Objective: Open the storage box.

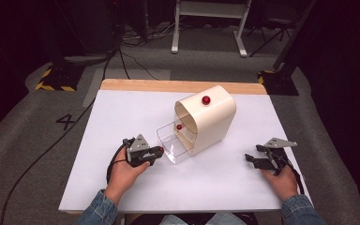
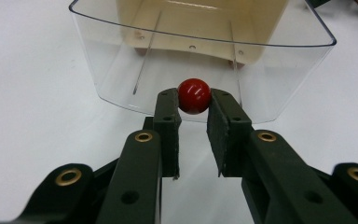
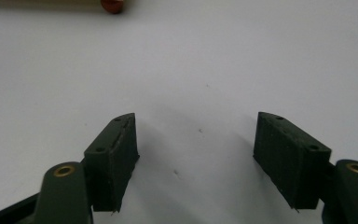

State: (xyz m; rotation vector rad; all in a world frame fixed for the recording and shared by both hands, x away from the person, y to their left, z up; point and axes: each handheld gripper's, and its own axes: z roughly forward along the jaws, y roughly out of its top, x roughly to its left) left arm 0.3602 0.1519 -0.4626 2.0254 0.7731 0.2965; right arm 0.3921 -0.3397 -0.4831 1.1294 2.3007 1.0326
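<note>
Clear drawer (image 2: 121, 70), pulled out, bare

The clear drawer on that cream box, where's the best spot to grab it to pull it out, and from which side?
Grip the red knob on the front of the clear drawer, coming straight at the front, level with the table. The drawer's walls are thin, smooth and curved, while the round knob stands proud and fits between the pads. The left gripper is already shut on it that way.

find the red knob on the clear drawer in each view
High view: red knob left of centre, at the left hand-held gripper, in front of the clear drawer.
Left gripper view: centre, clamped between the jaws.
Right gripper view: not identifiable.
Shared landmark: the white tabletop.
</note>
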